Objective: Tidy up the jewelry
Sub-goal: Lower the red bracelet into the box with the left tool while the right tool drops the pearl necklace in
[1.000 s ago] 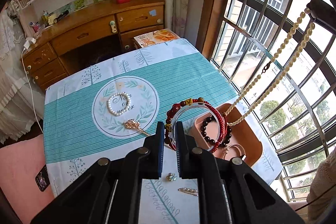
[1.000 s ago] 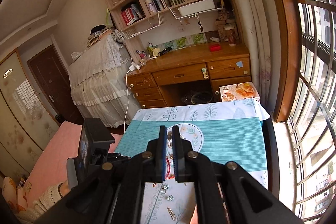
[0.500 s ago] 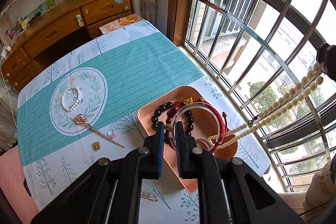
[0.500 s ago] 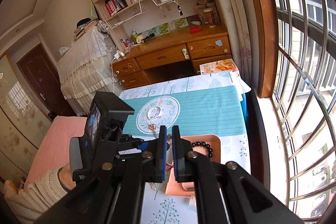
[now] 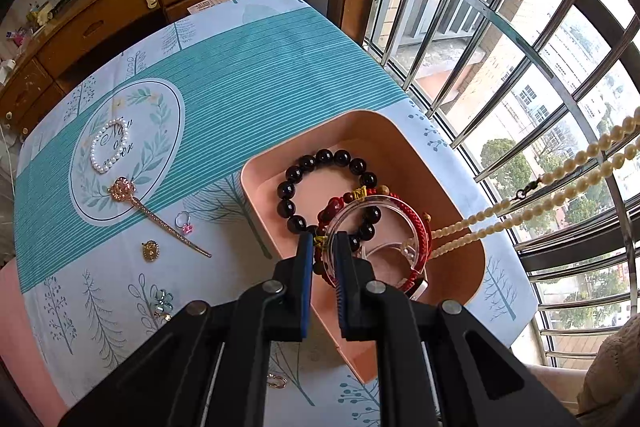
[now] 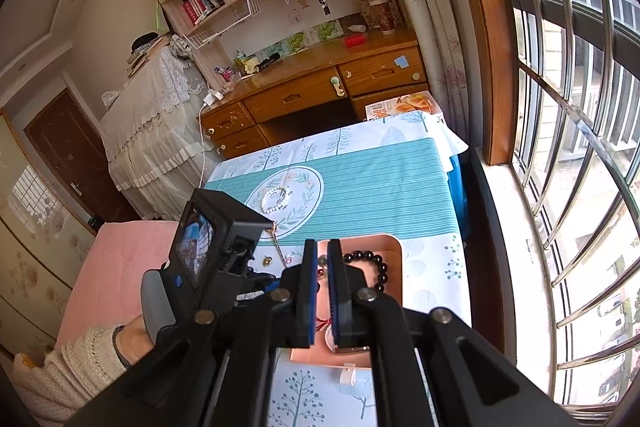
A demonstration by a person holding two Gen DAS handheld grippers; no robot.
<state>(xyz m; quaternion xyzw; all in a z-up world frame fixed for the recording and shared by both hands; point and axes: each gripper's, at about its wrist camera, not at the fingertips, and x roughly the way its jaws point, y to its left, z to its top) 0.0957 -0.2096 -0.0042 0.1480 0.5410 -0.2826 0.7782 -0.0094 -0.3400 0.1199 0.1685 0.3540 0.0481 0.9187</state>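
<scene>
My left gripper (image 5: 323,241) is shut on a bunch of bracelets: a clear bangle (image 5: 384,201), a red cord bracelet (image 5: 416,223) and a red bead one. It holds them low inside the pink tray (image 5: 300,139), over a black bead bracelet (image 5: 324,157) that lies there. A long pearl necklace (image 5: 476,231) slants in from the upper right, its low end in the tray. My right gripper (image 6: 322,247) is shut above the tray (image 6: 394,247); the necklace's upper end is out of sight.
On the teal cloth left of the tray lie a small pearl bracelet (image 5: 109,151), a gold hairpin (image 5: 160,221), a pink ring (image 5: 184,221), a gold pendant (image 5: 151,250) and blue earrings (image 5: 162,301). Window bars run along the table's right side. A sleeved hand (image 6: 80,359) holds the left gripper.
Both grippers have come down. The left one carried the bracelets from above the cloth to low inside the tray. The necklace's hanging end has sunk into the tray.
</scene>
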